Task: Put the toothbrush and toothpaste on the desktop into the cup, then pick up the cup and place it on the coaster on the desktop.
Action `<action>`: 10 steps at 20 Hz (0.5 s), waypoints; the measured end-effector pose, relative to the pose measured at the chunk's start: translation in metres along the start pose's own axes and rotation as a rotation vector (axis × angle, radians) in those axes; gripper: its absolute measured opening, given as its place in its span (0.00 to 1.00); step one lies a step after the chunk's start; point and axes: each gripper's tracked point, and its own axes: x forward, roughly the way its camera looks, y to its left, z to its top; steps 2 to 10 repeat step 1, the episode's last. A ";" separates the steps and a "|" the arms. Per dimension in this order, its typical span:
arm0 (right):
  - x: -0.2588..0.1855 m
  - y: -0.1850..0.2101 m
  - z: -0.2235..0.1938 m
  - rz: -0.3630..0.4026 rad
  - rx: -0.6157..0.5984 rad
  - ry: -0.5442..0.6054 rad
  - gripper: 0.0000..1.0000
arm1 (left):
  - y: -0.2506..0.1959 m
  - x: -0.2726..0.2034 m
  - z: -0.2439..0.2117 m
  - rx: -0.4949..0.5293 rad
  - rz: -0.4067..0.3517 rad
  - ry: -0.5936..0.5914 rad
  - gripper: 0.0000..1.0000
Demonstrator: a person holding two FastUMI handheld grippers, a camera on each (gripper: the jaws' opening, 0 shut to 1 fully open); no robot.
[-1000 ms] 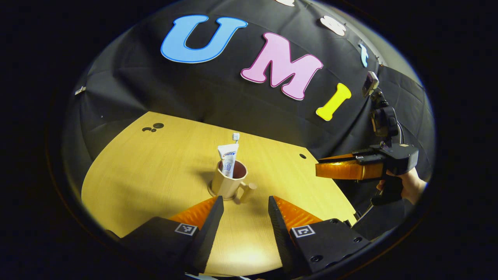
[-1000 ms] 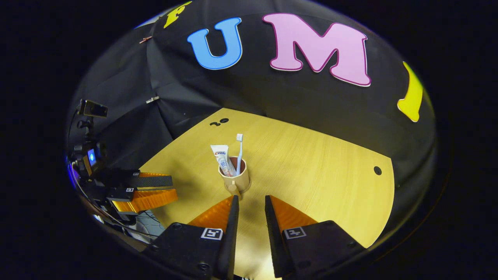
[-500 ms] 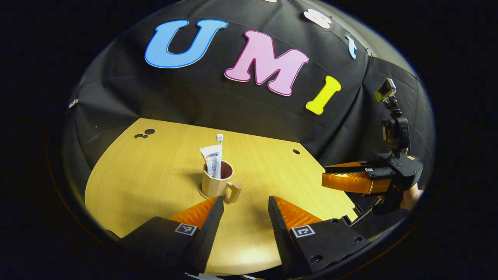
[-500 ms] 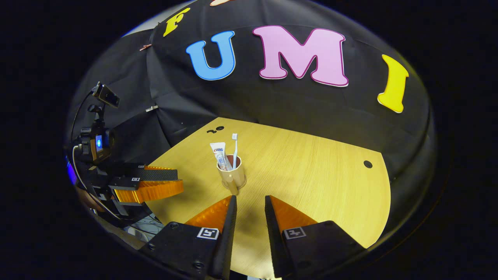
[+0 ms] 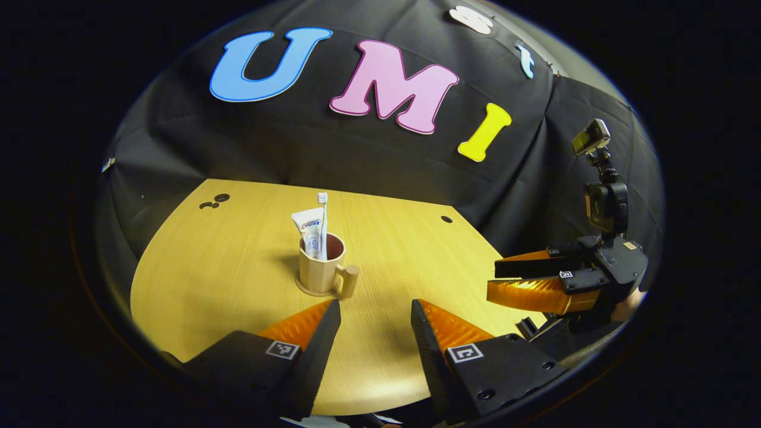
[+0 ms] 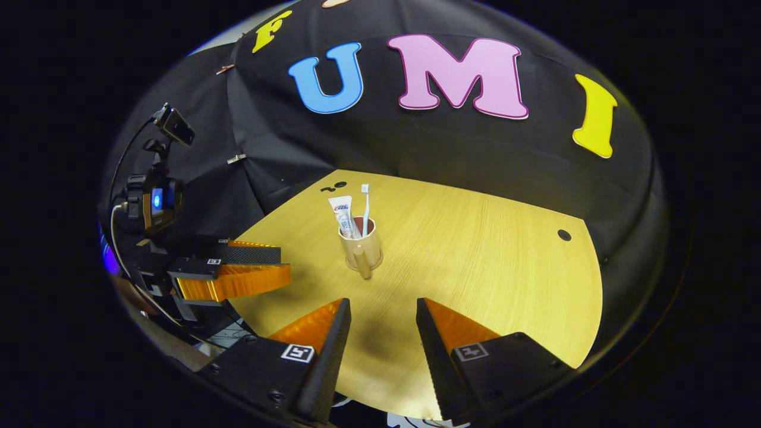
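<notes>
Beige and smooth, the cup stands upright on a round coaster on the wooden desktop, ahead of the left gripper and a little to the left of its line; from the right gripper it also lies ahead, just left of centre, apart from both claws. Inside it the toothpaste tube leans and the toothbrush stands nearly upright, head up. Both claws are spread with nothing between their fingers. Seen in the left gripper view, the right gripper hangs off to the right, beyond the desktop's edge. The task looks finished or nearly so. The cup seems rigid and probably glazed, so it could slip under a light pinch; its stubby handle, turned toward the claws, or the rim wall would be the sounder hold. With two tall, light items inside, any tilt could tip them out, so it should travel upright.
</notes>
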 end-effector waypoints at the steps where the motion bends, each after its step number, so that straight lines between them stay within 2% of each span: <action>1: 0.001 0.000 0.000 0.000 0.000 0.002 0.75 | -0.001 0.000 -0.001 0.005 0.004 0.001 0.76; 10: 0.001 0.000 0.000 0.000 0.000 0.002 0.75 | -0.001 0.000 -0.001 0.005 0.004 0.001 0.76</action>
